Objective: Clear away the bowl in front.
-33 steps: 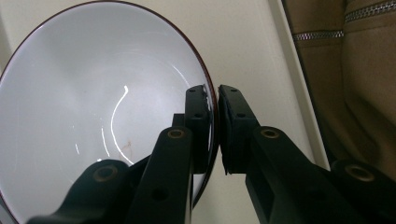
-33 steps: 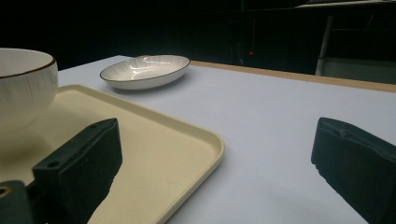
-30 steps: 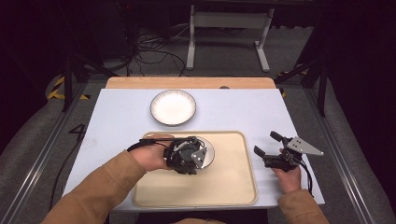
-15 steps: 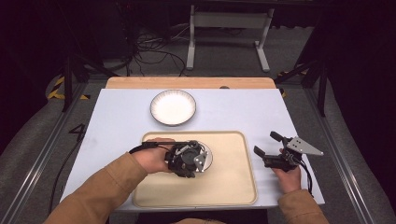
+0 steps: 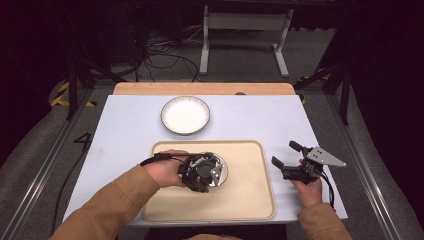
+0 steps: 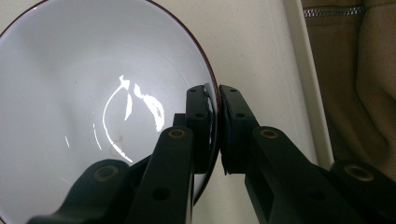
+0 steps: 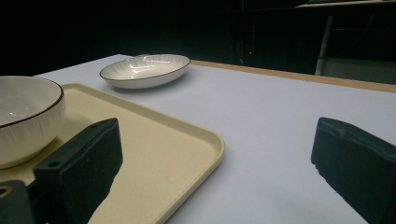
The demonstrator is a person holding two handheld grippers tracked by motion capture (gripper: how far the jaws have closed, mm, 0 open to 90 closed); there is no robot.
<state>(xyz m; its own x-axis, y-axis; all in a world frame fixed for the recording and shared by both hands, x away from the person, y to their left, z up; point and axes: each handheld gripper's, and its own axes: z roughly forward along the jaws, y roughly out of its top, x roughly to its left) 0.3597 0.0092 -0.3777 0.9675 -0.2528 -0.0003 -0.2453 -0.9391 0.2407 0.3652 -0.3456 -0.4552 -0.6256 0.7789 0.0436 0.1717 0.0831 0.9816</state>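
A white bowl with a dark rim (image 5: 222, 169) (image 6: 93, 93) (image 7: 23, 116) is over the cream tray (image 5: 250, 200) (image 6: 261, 46) (image 7: 177, 140), near its far middle. My left gripper (image 5: 211, 174) (image 6: 215, 100) is shut on the bowl's rim, one pad inside the wall and one outside. In the high view it covers most of the bowl. My right gripper (image 5: 286, 154) (image 7: 219, 135) is held low over the table just right of the tray, open, with nothing between its jaws.
A shallow white ribbed plate (image 5: 185, 114) (image 7: 145, 70) sits on the pale blue tabletop (image 5: 130, 135) beyond the tray. A wooden strip (image 5: 200, 88) edges the table's far side. Tan sleeves come in from the near edge.
My left gripper and the bowl have shifted slightly toward the near edge of the tray. The right gripper has stayed put.
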